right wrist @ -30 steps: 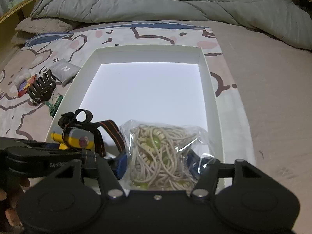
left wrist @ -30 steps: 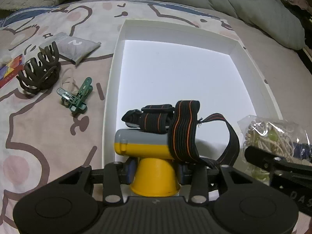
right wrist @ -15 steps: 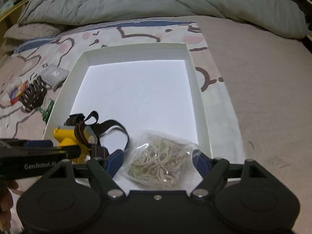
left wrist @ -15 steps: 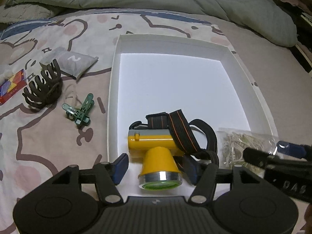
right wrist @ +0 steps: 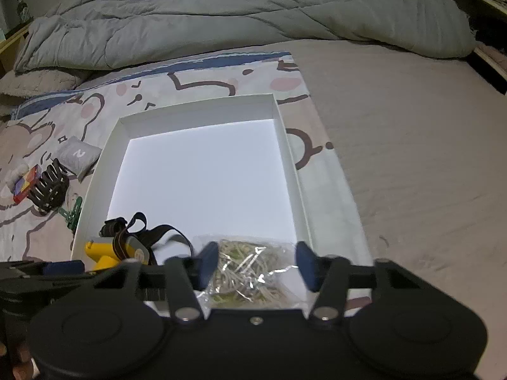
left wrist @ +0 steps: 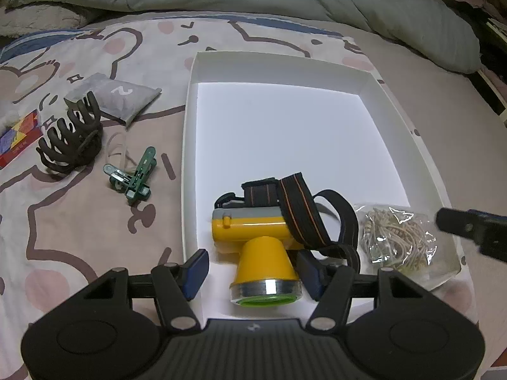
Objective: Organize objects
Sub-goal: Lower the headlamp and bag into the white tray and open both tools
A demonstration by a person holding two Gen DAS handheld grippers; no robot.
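Left gripper (left wrist: 252, 269): jaws parted, blue pads clear on either side of the yellow headlamp (left wrist: 256, 240), nothing grasped; jaws lately opened. Headlamp lying in the near left corner of the white tray (left wrist: 190, 145), lens toward the camera, black strap looped behind.

Right gripper (right wrist: 255, 269): jaws just narrowed yet loose, pads above the bag of rubber bands (right wrist: 250, 272), not pressing it. Bag resting in the tray's near right corner, just beside the headlamp.

Left of the tray on the bedsheet (left wrist: 79, 228): green clip (left wrist: 134, 175), brown hair claw (left wrist: 69, 142), grey pouch (left wrist: 122, 96).

The white box (left wrist: 189, 133) lies bare beyond the headlamp (left wrist: 263, 237) and the bag of rubber bands (left wrist: 399, 237) crowding its near end.
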